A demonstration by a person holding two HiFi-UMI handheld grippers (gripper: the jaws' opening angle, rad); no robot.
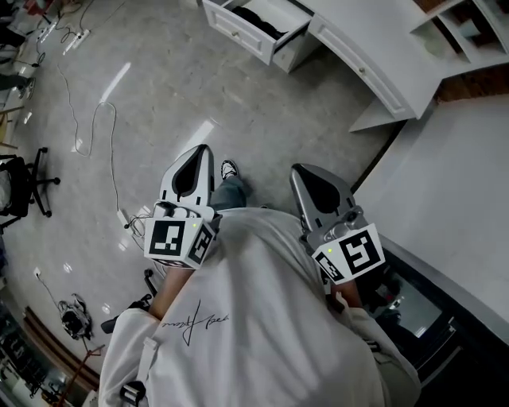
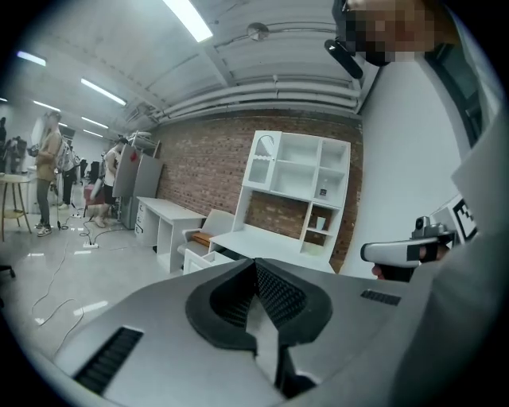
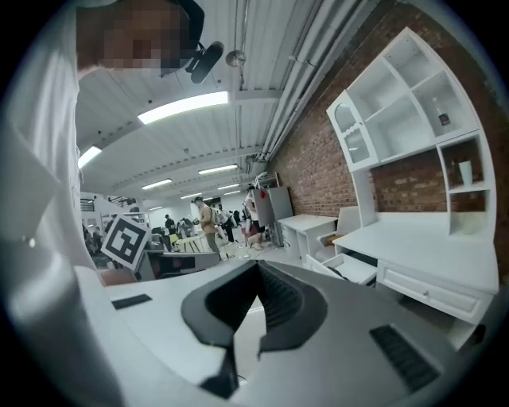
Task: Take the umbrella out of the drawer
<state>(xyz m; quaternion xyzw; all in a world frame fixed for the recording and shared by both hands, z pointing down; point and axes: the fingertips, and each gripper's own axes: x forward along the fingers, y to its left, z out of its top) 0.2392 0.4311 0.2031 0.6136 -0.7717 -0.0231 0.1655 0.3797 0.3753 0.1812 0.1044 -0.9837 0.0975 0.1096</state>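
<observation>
Grey plastic left tool (image 1: 203, 153): ribbed black pads pressed together, nothing between them. White drawer (image 1: 238, 33) stands open well ahead, across glossy floor (image 1: 159, 95). A dark long shape inside, probably the umbrella (image 1: 261, 19), lies along the drawer's length. Right tool (image 1: 298, 172) is likewise closed and empty. Neither tool is clearly nearer. Smooth white table (image 1: 374, 60) at right.

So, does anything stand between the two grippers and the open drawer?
Nothing visible does. From the left gripper and the right gripper, both shut and empty, only floor runs to the drawer, which is open with something dark inside.
</observation>
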